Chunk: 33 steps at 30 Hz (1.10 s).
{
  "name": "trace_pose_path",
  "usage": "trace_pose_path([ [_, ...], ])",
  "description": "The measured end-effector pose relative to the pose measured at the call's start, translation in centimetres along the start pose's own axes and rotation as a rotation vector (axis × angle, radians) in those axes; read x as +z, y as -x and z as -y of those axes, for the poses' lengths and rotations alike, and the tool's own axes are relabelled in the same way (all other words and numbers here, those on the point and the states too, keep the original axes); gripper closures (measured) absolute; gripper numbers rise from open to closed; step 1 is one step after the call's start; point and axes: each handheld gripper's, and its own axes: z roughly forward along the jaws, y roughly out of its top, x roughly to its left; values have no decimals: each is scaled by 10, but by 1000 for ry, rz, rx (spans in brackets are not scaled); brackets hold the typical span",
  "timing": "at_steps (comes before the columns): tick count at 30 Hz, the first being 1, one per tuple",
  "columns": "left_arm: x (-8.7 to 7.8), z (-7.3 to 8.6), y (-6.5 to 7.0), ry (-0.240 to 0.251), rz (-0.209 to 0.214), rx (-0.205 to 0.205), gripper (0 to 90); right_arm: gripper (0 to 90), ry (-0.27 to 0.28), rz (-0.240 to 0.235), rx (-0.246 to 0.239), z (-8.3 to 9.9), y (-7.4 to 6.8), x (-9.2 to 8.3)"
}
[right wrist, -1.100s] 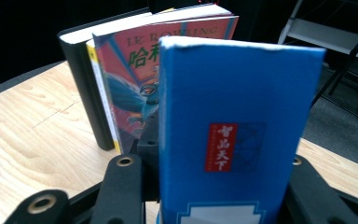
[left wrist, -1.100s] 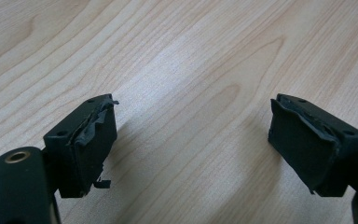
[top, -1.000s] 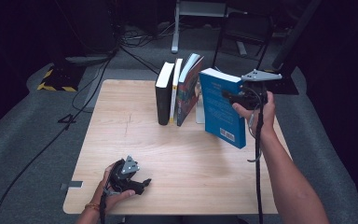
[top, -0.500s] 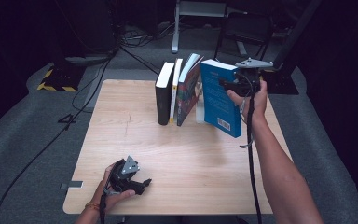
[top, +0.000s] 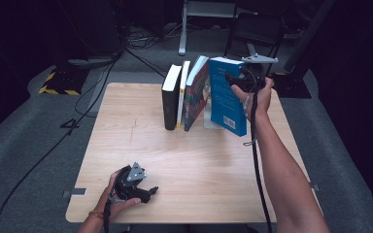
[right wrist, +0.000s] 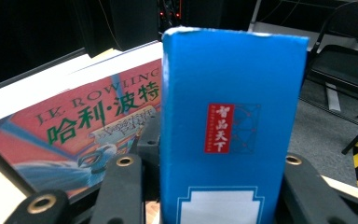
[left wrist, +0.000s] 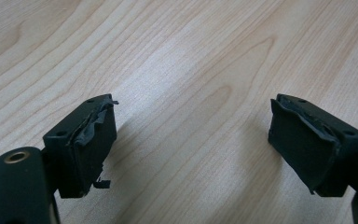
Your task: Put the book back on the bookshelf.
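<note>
Over the table (top: pixel 141 141), right claw (top: pixel 235 82) clamps upright blue book (top: pixel 226 94).

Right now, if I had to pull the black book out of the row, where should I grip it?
Probably by its top edge, coming from above with jaws across its thickness. The black book stands upright at the row's left end; its left cover is free, but the yellow-spined book stands close against its right. The left gripper rests open on the table.
</note>
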Motion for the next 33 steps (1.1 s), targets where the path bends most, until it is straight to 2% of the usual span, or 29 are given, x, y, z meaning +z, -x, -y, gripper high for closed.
trace_pose_path([
  [5, 0, 0, 0, 0, 5, -3, 150, 609, -4, 25, -6, -5, -2, 11],
  [17, 0, 0, 0, -1, 15, 9, 149, 608, -2, 56, 38, -6, 2, 37],
  [19, 0, 0, 0, -1, 14, 12, 149, 608, 6, 54, 47, -5, 3, 38],
  [25, 0, 0, 1, 0, 15, 12, 152, 607, 6, 47, 32, 2, 3, 36],
  [27, 0, 0, 1, 1, 17, 14, 152, 606, -5, 41, 33, 10, 3, 36],
  [29, 0, 0, 1, 1, 17, 14, 152, 606, 8, 39, 30, 15, 3, 35],
  [33, 0, 0, 1, 1, 17, 14, 152, 604, 5, 34, 13, 17, 2, 31],
])
